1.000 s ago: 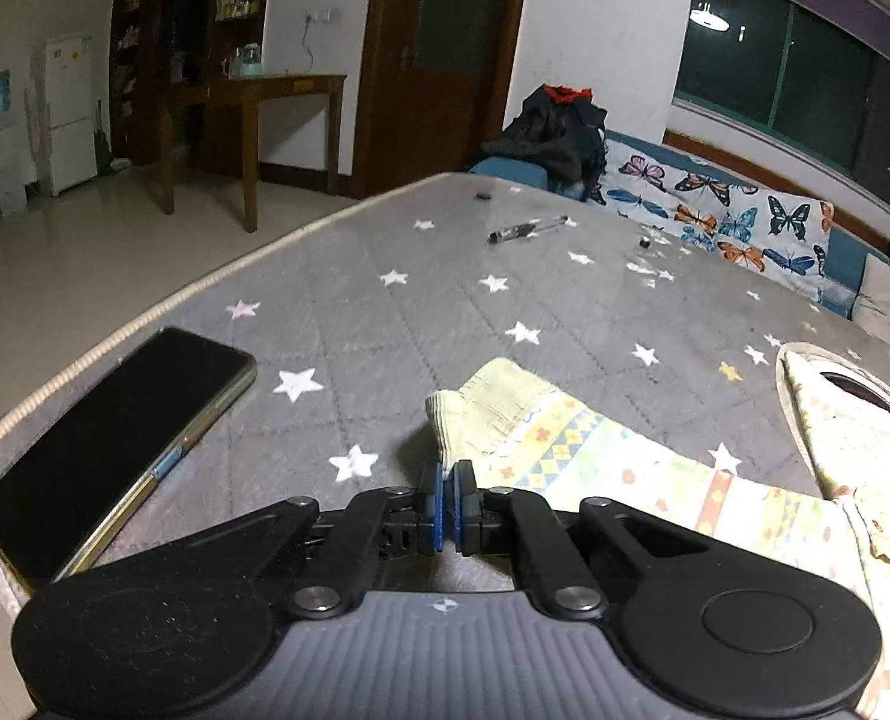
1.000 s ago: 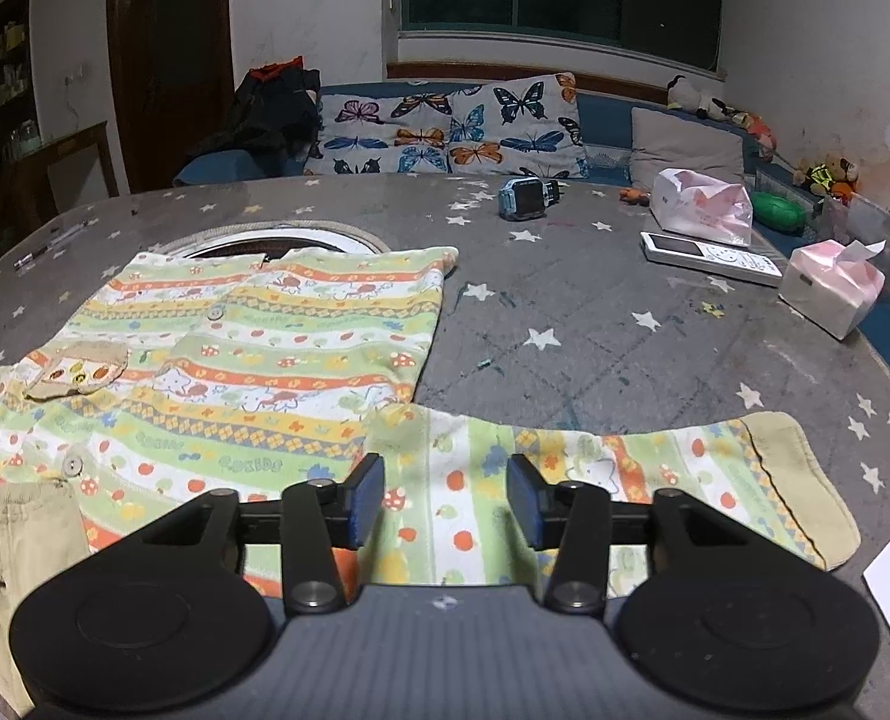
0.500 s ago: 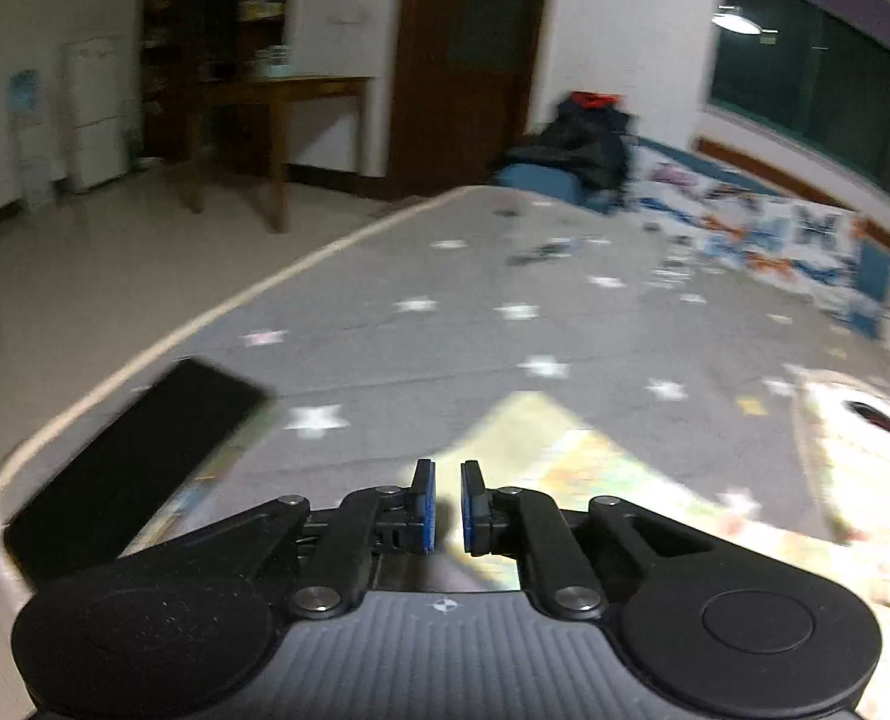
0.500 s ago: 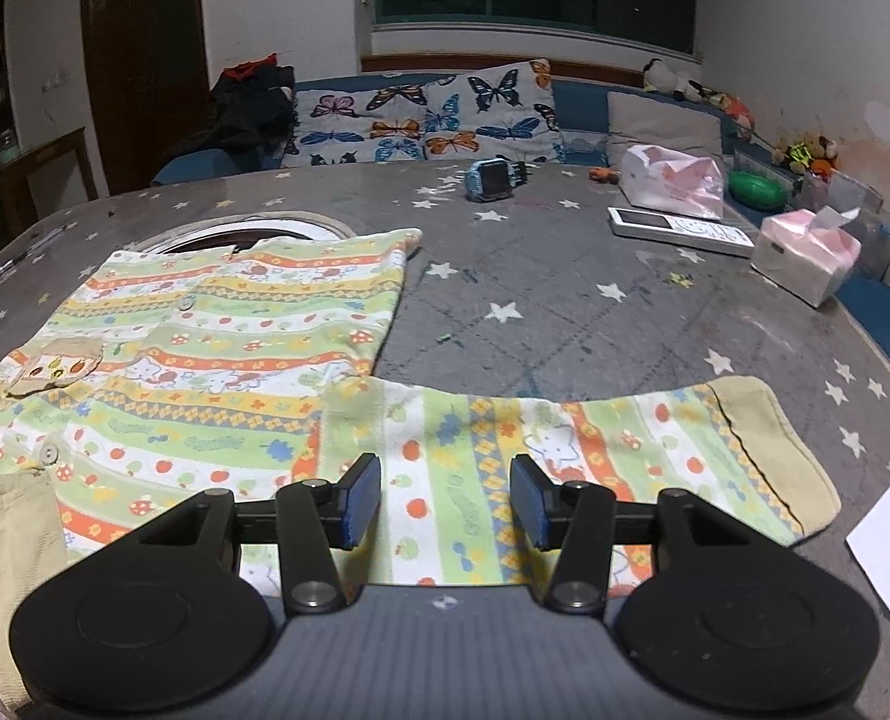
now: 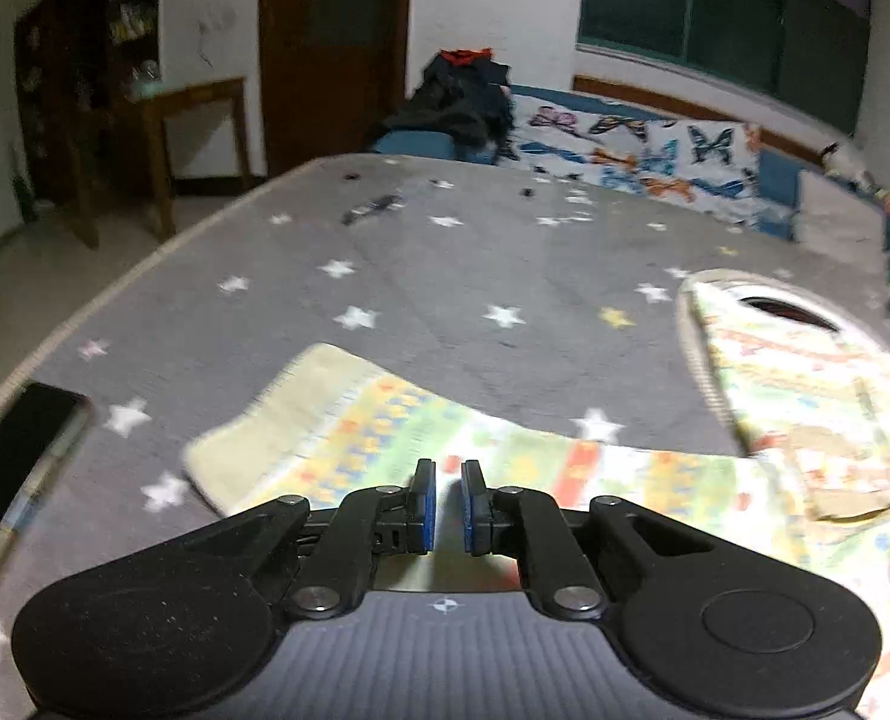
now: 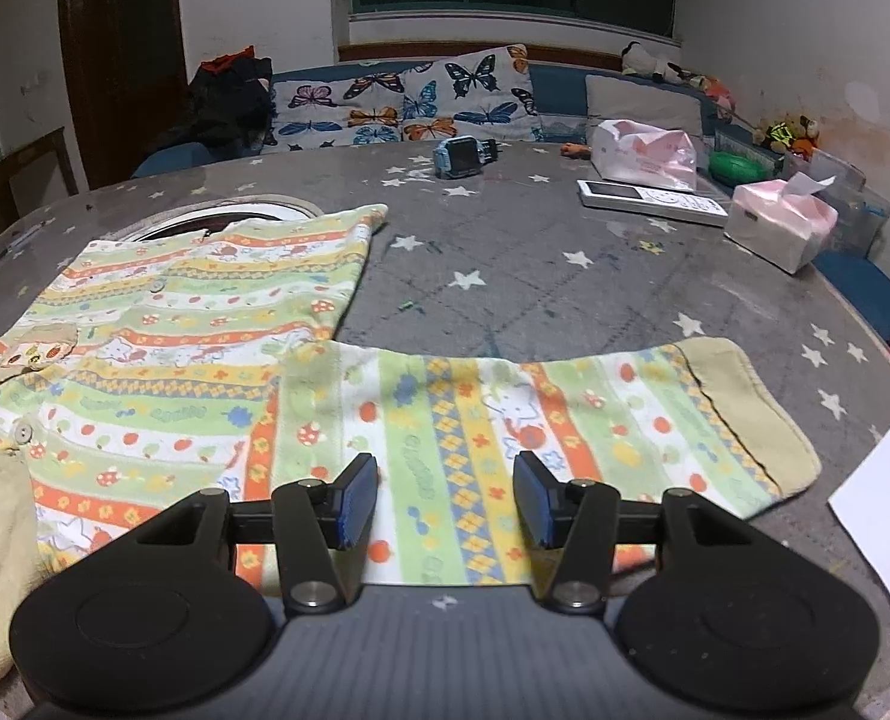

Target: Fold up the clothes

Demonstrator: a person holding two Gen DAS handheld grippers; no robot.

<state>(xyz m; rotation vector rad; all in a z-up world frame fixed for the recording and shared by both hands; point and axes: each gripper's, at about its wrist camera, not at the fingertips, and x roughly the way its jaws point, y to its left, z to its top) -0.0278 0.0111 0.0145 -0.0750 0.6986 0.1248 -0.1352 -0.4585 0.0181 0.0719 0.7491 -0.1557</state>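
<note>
Left wrist view first: the left gripper (image 5: 446, 495) hangs over the left sleeve (image 5: 348, 438) of the striped pastel children's shirt (image 5: 805, 420), which lies flat on the grey star-print desk (image 5: 445, 276), sleeve cuff pointing toward the left edge. Its jaws have just been opening a little; there's a narrow gap, with no cloth between them as far as I can see, though the view is blurry. A black slab-like phone (image 5: 18, 468) sits right at the left edge, near the cuff.

Right wrist view: the right gripper (image 6: 446, 501) hovers above the shirt's right sleeve (image 6: 535, 426), jaws well apart, with nothing in them, having opened a touch wider. A white sheet of paper (image 6: 889, 516) sits near that cuff at the right edge.

What I'd worry about: the left jaws look barely wide enough to catch fabric, so they might just push the sleeve and bunch it up. Also a sweeping fold on the left could knock that phone off the edge.
</note>
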